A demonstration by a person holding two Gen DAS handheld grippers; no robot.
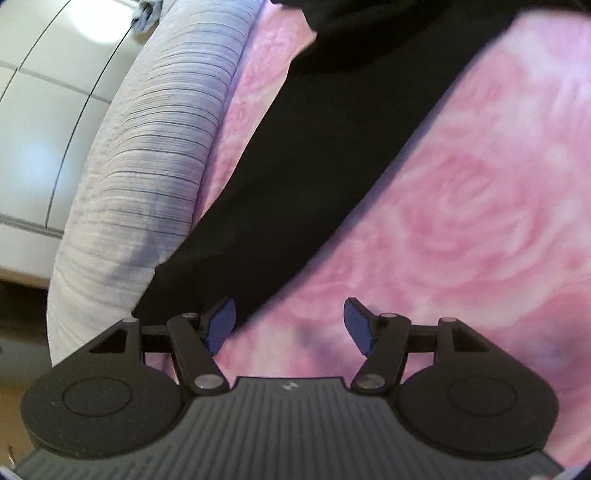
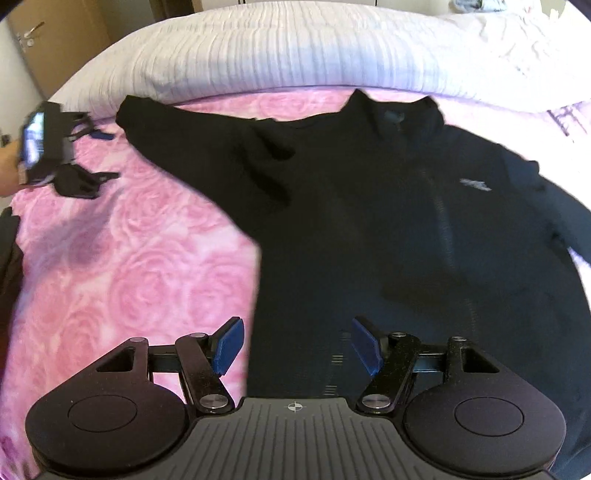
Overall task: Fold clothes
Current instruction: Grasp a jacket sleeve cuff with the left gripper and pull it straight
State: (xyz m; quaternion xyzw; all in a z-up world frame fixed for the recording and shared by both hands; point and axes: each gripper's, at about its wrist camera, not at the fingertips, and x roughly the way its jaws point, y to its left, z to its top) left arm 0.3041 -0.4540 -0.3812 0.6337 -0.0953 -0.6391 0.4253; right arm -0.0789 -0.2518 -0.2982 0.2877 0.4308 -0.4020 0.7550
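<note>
A black zip sweater (image 2: 388, 206) lies spread flat, front up, on a pink rose-patterned blanket (image 2: 122, 280). Its left sleeve (image 2: 177, 140) stretches out to the left. In the left wrist view that sleeve (image 1: 314, 155) runs diagonally, its cuff end beside the left blue finger pad (image 1: 221, 325). My left gripper (image 1: 290, 325) is open and empty just above the blanket by the cuff; it also shows in the right wrist view (image 2: 92, 158). My right gripper (image 2: 297, 343) is open and empty over the sweater's lower left hem.
A white striped pillow (image 2: 277, 55) lies along the bed's far side, seen also in the left wrist view (image 1: 147, 158). A wooden door (image 2: 55, 33) is at the far left. White cupboard fronts (image 1: 44, 92) stand beyond the pillow.
</note>
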